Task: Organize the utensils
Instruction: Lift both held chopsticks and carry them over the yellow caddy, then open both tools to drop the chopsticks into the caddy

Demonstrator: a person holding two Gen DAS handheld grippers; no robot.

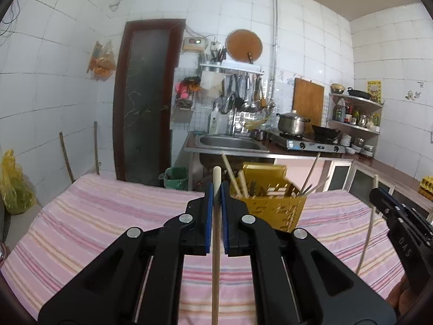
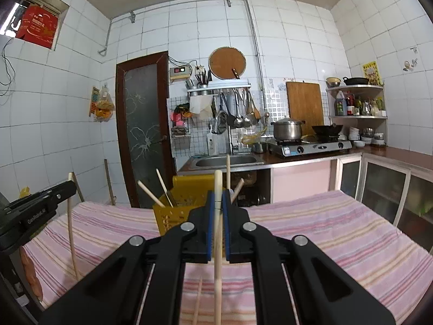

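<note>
My left gripper [image 1: 216,192] is shut on a pale wooden chopstick [image 1: 215,270] that stands upright between the blue pads. Just behind and to its right stands a yellow slotted utensil holder [image 1: 273,211] with several chopsticks leaning in it. In the right wrist view my right gripper [image 2: 217,199] is shut on a second upright chopstick [image 2: 217,284], with the holder [image 2: 173,216] just behind it to the left. Each gripper shows at the edge of the other's view, the right gripper [image 1: 379,197] and the left gripper [image 2: 67,188], both over the table. One loose chopstick [image 2: 197,303] lies on the cloth.
A pink striped cloth [image 1: 108,216] covers the table. Beyond it are a steel sink [image 1: 230,142], a gas stove [image 1: 314,143] with a pot, a green bin [image 1: 176,178] on the floor and a dark door [image 1: 146,103]. A yellow bag [image 1: 13,187] sits at far left.
</note>
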